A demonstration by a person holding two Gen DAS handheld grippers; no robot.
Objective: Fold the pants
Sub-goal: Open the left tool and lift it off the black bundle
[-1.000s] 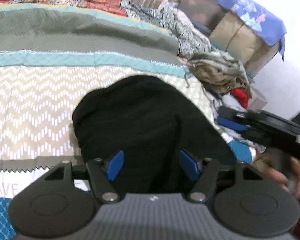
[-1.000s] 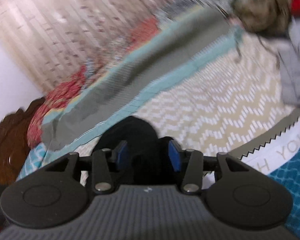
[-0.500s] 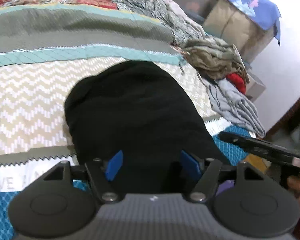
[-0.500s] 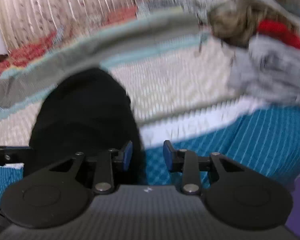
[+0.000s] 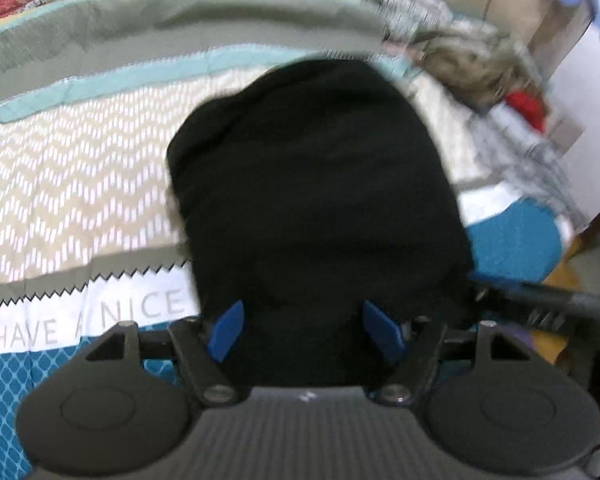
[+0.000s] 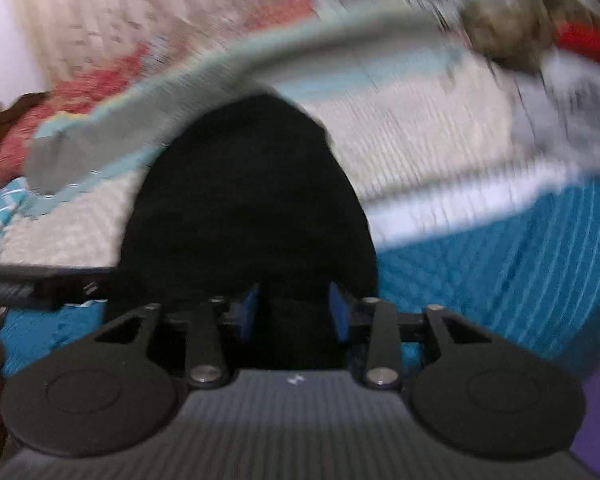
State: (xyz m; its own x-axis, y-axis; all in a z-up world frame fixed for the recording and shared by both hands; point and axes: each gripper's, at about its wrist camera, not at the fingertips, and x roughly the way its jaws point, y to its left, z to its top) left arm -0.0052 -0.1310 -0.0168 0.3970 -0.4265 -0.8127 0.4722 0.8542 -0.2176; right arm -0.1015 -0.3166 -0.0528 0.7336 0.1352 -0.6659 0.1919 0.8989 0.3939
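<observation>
The black pants [image 5: 316, 184] lie as a long folded strip on the patterned bedspread [image 5: 76, 184], running away from both cameras. My left gripper [image 5: 306, 330] is open, its blue pads on either side of the near end of the pants. My right gripper [image 6: 295, 312] is also open, with the near end of the pants [image 6: 244, 208] between its blue pads. The right gripper's arm shows at the right of the left wrist view [image 5: 540, 294]. Both views are blurred by motion.
A heap of loose clothes [image 5: 480, 64] lies at the far right of the bed, with a red item [image 5: 526, 104] and grey cloth [image 5: 540, 160]. A covered box [image 5: 512, 4] stands behind it. The bed's near edge drops off at the right.
Both grippers have pulled back toward the near end of the pants. The right gripper swung left, so the pants now sit between its pads instead of left of them.
</observation>
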